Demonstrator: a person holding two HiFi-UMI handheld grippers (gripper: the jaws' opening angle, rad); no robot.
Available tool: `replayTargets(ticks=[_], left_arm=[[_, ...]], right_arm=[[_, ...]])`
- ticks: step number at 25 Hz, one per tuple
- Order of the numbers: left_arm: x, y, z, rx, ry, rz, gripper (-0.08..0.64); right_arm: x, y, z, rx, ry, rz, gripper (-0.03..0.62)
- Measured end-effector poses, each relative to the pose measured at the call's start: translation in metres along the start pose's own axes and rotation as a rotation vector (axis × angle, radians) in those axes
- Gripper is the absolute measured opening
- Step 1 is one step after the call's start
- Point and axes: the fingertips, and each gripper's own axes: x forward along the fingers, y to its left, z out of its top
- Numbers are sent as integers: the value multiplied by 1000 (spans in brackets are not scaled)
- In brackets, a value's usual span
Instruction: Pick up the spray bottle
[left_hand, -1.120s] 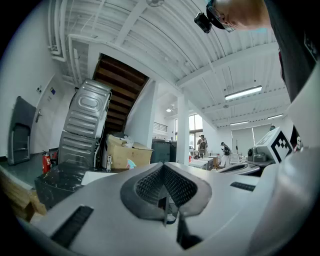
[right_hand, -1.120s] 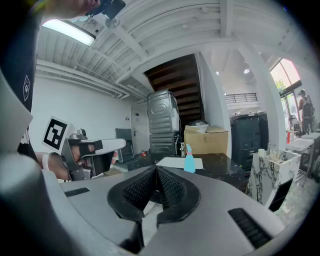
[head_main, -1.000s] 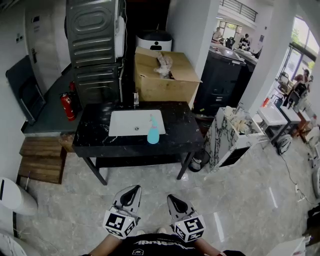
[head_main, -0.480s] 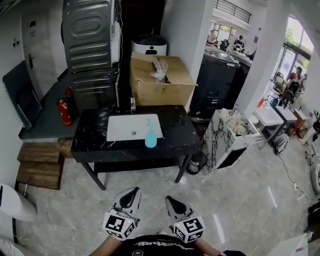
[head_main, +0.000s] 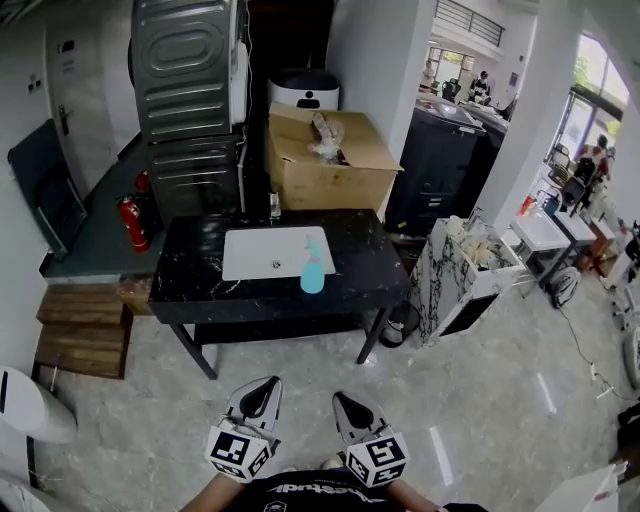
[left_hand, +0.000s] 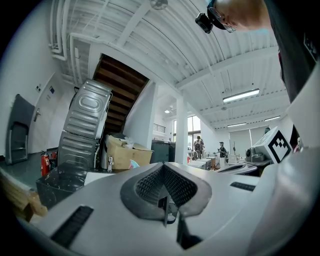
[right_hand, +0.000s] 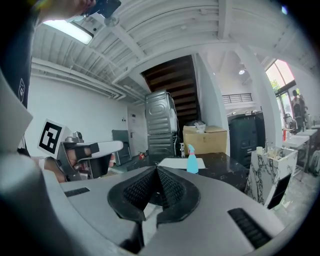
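Ahead, the bottle (head_main: 312, 268) stands upright on the bench (head_main: 385, 262), well apart, slightly nearer the right hand-held gripper (head_main: 347, 402) than the left hand-held gripper (head_main: 264, 387); both shut, empty.

head view shifted slightly, spray bottle (head_main: 313, 270) and black table (head_main: 190, 285) now a touch further right

Cardboard box (head_main: 330, 178) behind black table (head_main: 190, 272); fire extinguisher (head_main: 132, 222) left
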Motion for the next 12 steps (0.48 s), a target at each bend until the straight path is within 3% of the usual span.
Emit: replayTargets(ticks=[12], left_arm=[[23, 32, -26, -21, 25, 18, 15]], right_arm=[[37, -14, -20, 33, 19, -11, 37]])
